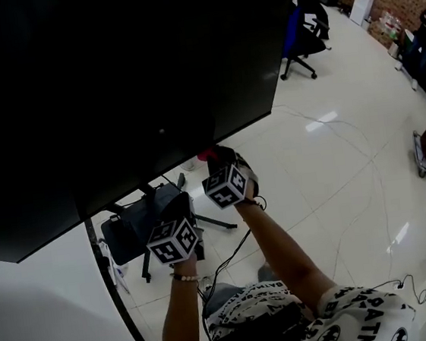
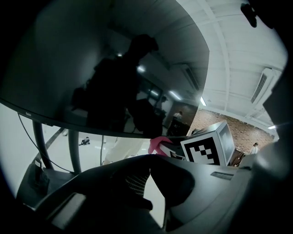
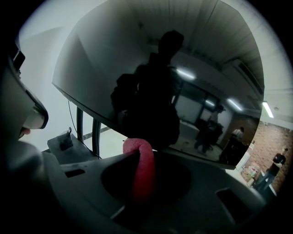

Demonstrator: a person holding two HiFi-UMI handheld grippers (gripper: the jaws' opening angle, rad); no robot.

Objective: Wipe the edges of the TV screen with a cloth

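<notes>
Nearest, right gripper point(image 3: 140, 154) pinches the pink cloth point(image 3: 143, 167) against the TV screen point(image 1: 111, 78) bottom edge. Left gripper point(image 2: 147, 160) is closed, empty, just beside. Most edges seemingly remain.

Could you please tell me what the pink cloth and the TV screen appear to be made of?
The cloth looks like soft fabric, pinkish-red and matte; it curls limply over in a fold. The TV screen is probably glass or glossy plastic, dark and smooth; it shows clear mirror-like reflections.
</notes>
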